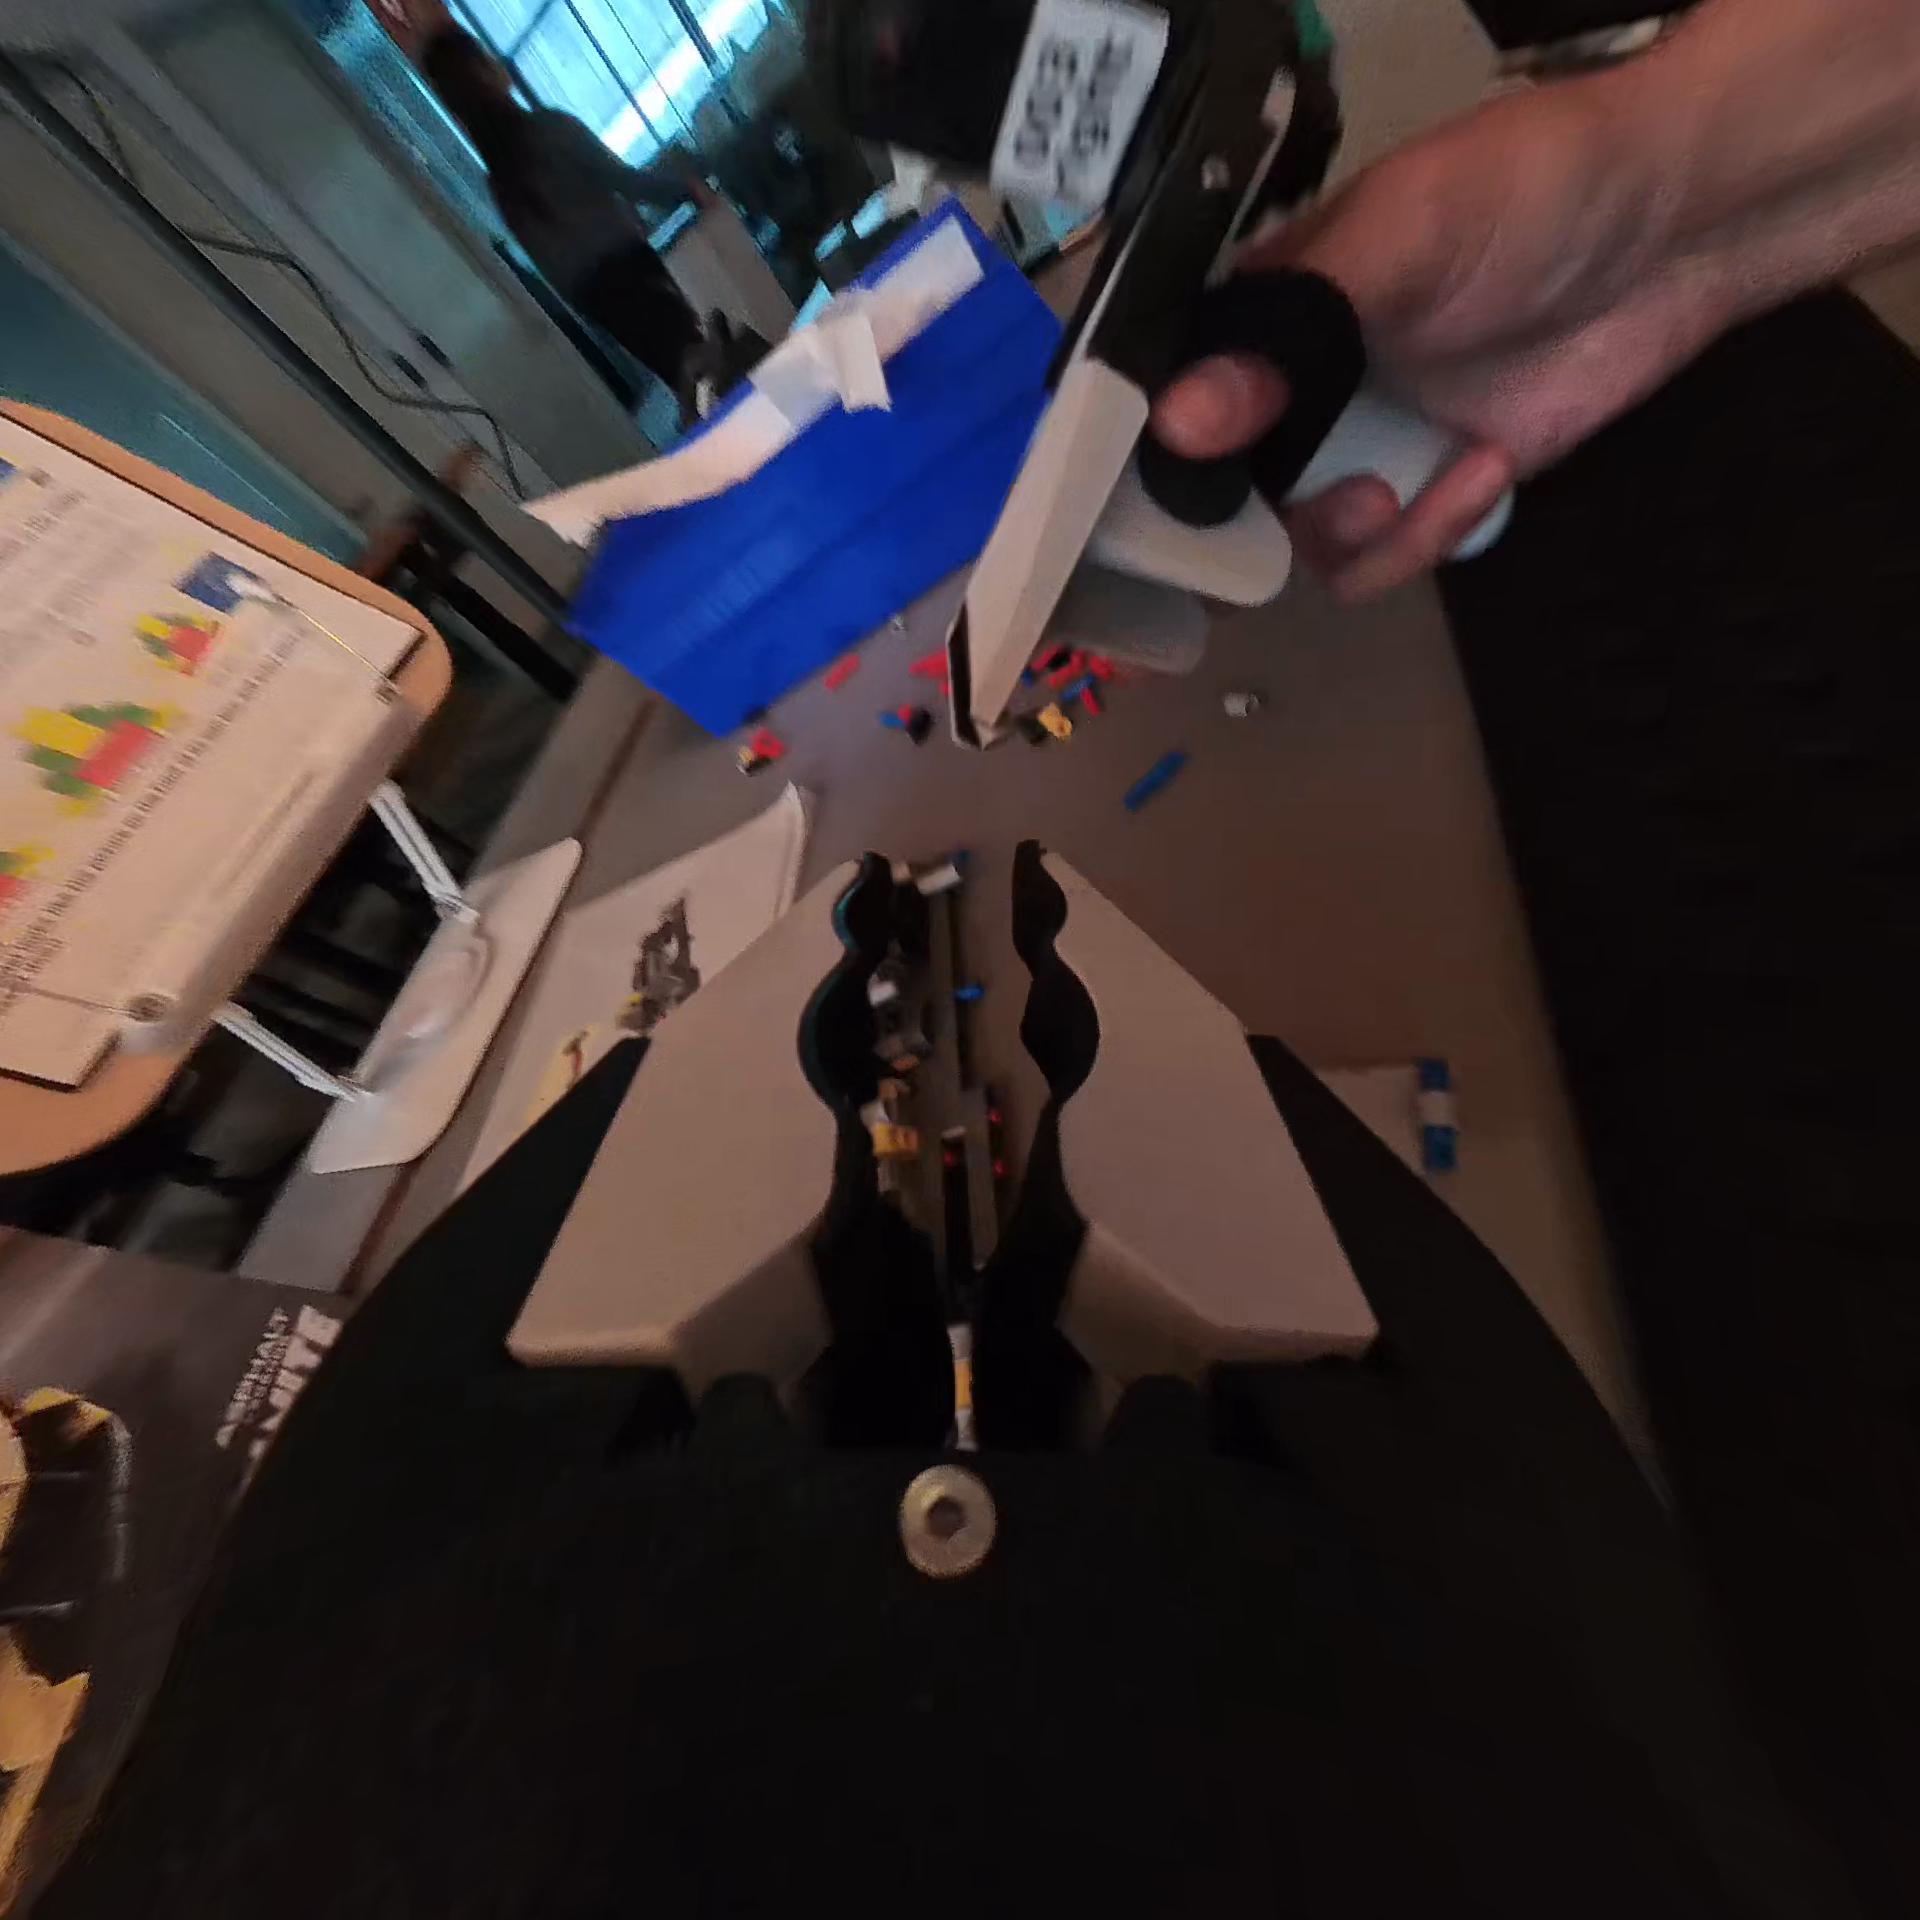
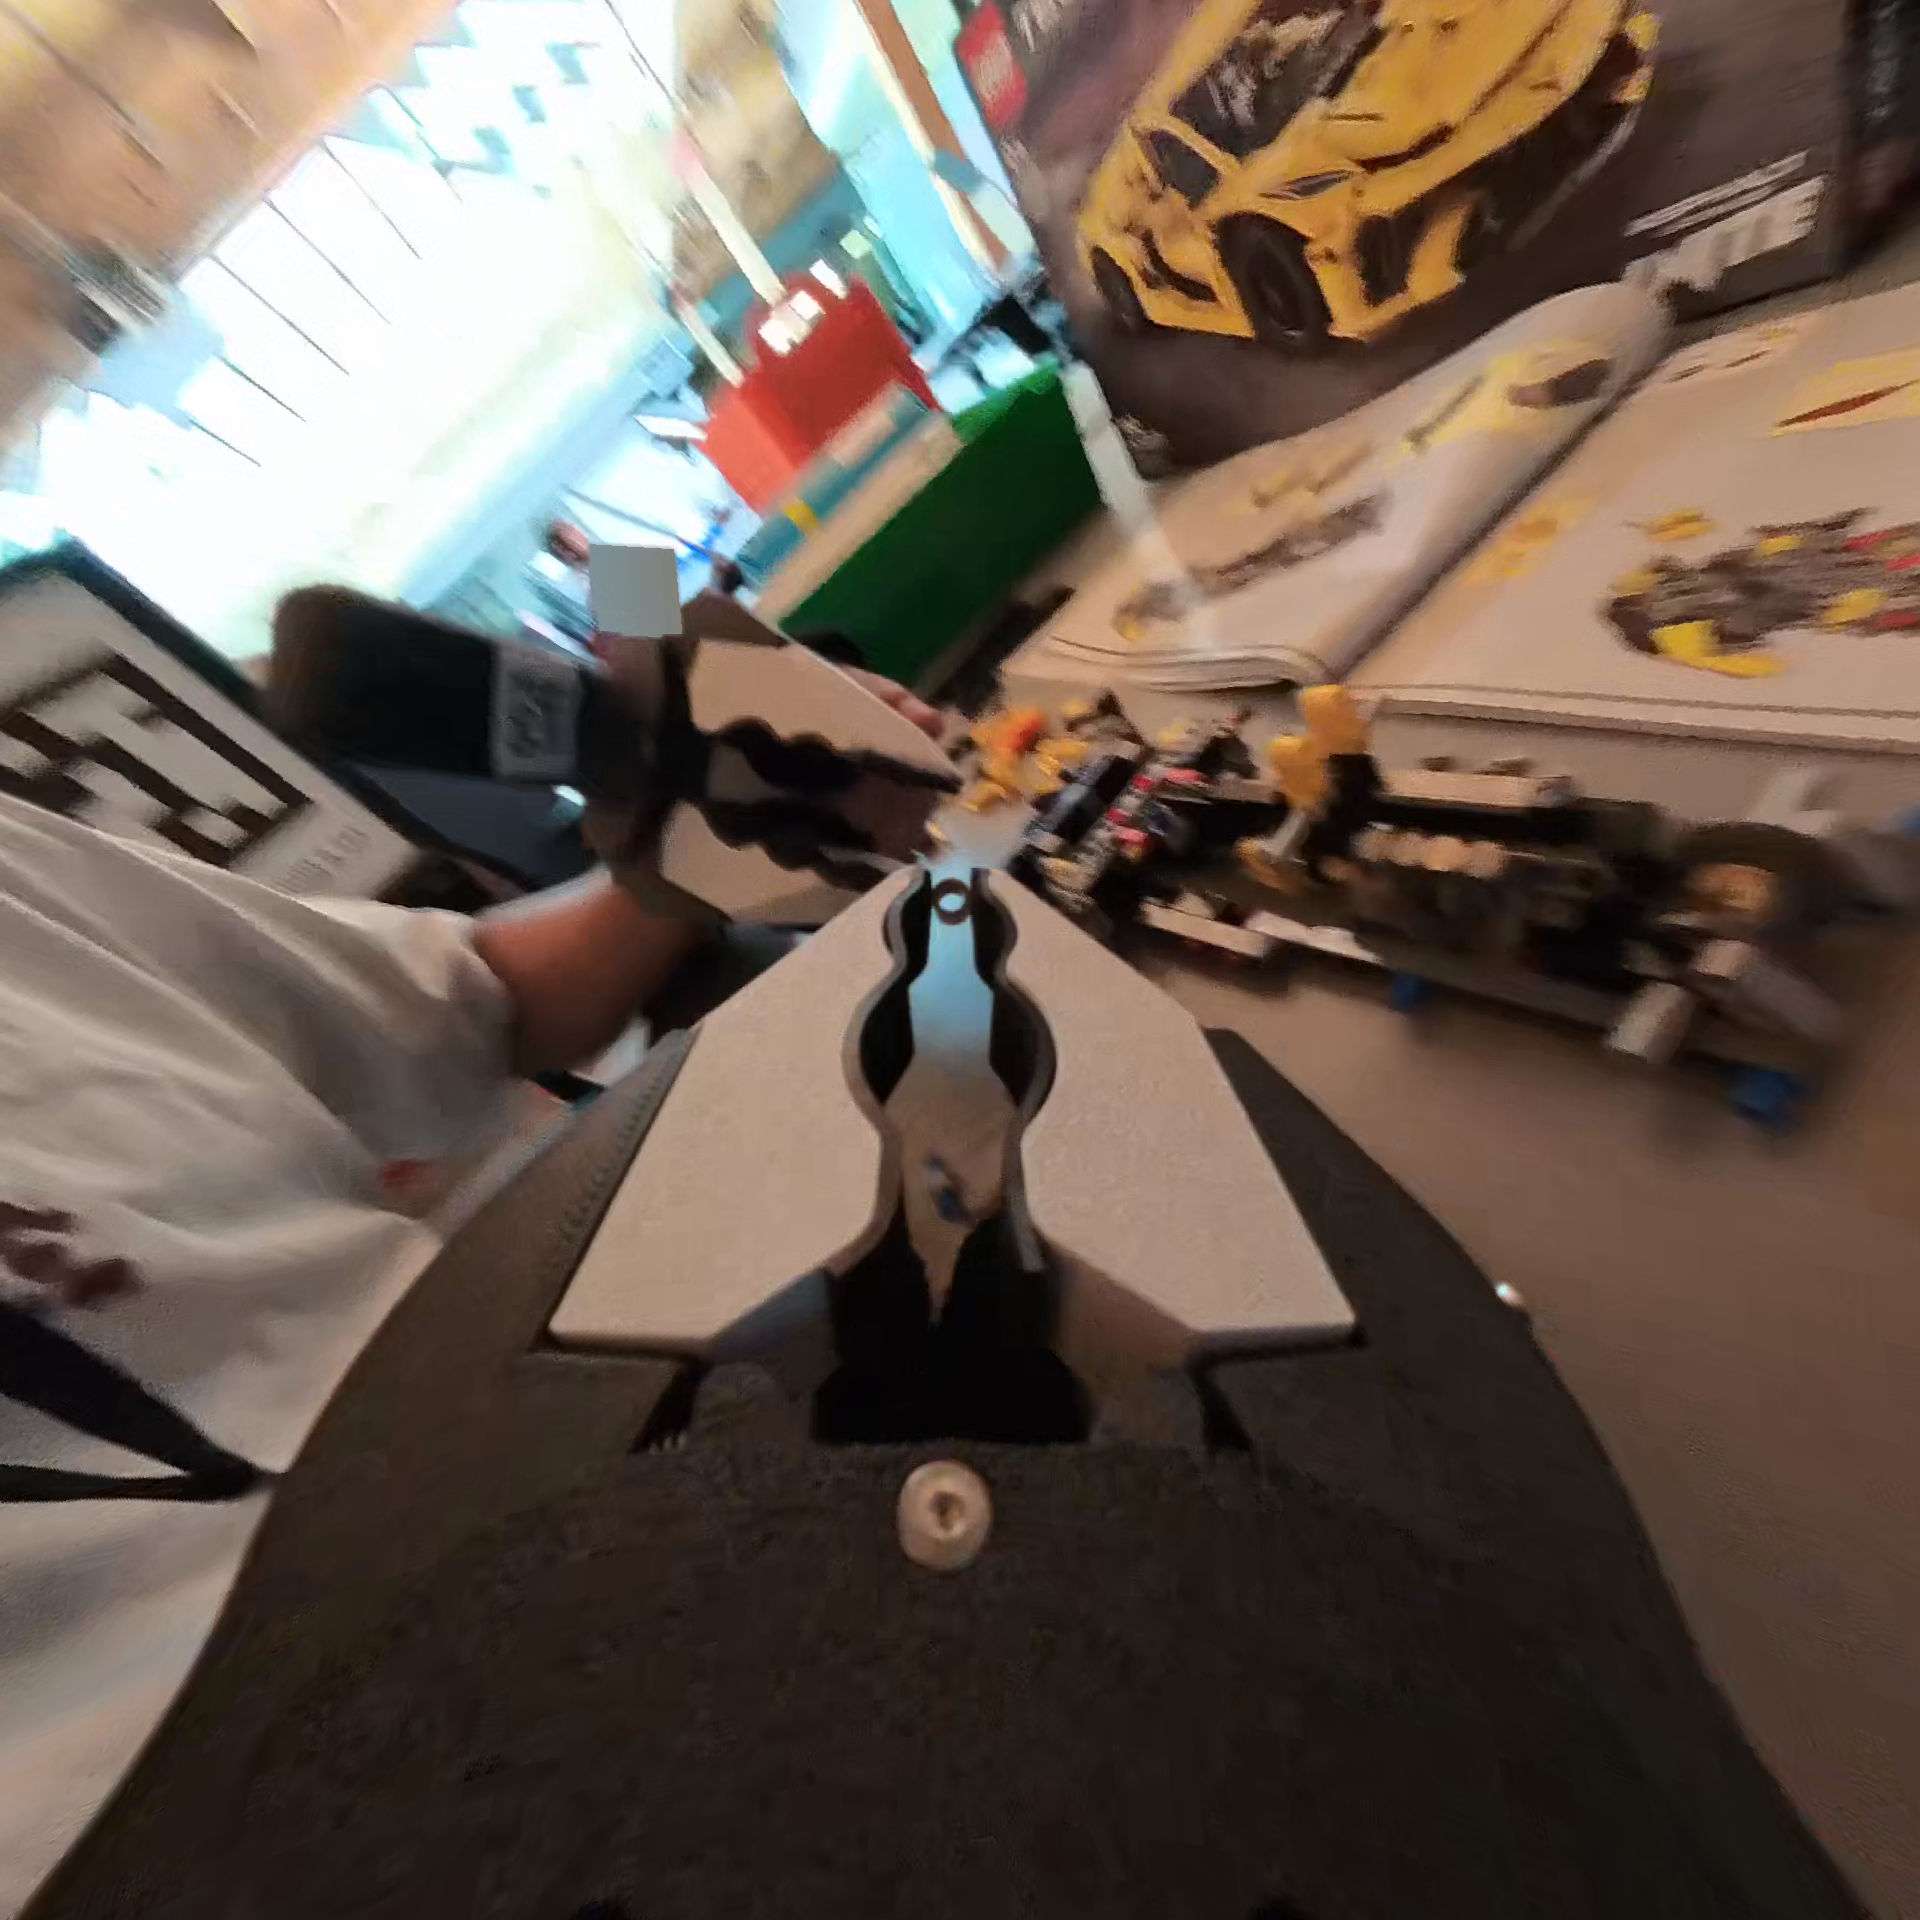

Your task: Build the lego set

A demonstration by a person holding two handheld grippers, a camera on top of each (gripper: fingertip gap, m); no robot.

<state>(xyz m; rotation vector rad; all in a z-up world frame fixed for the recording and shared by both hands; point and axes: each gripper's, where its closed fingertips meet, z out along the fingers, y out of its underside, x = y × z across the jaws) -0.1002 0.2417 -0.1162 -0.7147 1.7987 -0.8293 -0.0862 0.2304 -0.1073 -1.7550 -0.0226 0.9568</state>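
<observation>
My left gripper is open over a long dark part-built Lego chassis, which shows in the gap between its fingers. In the right wrist view the same chassis lies on the table with yellow parts on it, and the left gripper is at its near end with jaws apart. My right gripper is shut on a small dark ring piece at its tips. In the left wrist view the right gripper hangs tip-down over a scatter of loose red, blue and yellow pieces.
A blue bin stands behind the loose pieces. An open instruction booklet and the set's box with a yellow car lie beyond the chassis. A side table with a printed sheet is at left. A loose blue brick lies apart. The tips of both grippers are at nearly the same place.
</observation>
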